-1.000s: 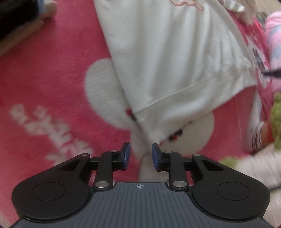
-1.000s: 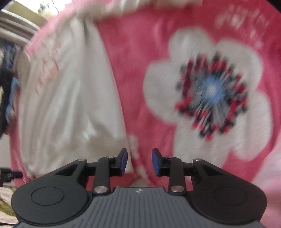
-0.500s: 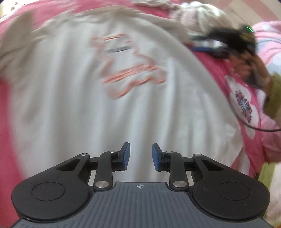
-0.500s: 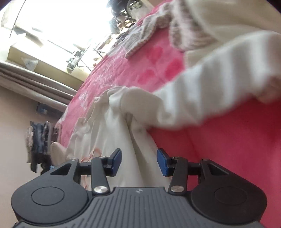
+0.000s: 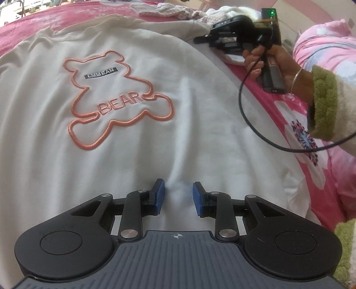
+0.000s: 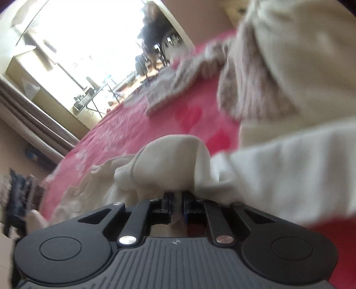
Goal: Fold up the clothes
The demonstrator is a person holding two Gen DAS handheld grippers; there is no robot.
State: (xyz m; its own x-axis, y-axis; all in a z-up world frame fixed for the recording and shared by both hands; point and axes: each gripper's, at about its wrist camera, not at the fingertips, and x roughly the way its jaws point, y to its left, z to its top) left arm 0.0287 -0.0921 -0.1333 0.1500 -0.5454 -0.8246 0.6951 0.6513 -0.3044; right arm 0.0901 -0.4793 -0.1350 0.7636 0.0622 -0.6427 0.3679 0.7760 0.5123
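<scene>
Your left gripper (image 5: 176,197) has its blue pads parted with nothing between them, hovering low over the cream sweatshirt (image 5: 200,137) at the bottom centre of the left wrist view. That sweatshirt lies spread face up on the pink blanket (image 5: 311,169), bear outline (image 5: 115,104) in the upper left, so you look poised over the hem end. Your right gripper (image 6: 176,205) is nearly closed, pinching a bunched ridge of cream cloth that humps up mid-frame in its own view; from the left camera it sits at the upper right, at the garment's shoulder edge, likely to lift that side across. Watch the black cable (image 5: 242,106) looping over the right of the frame, and the knitted clothes (image 5: 169,11) heaped along the top edge, right by your fold
</scene>
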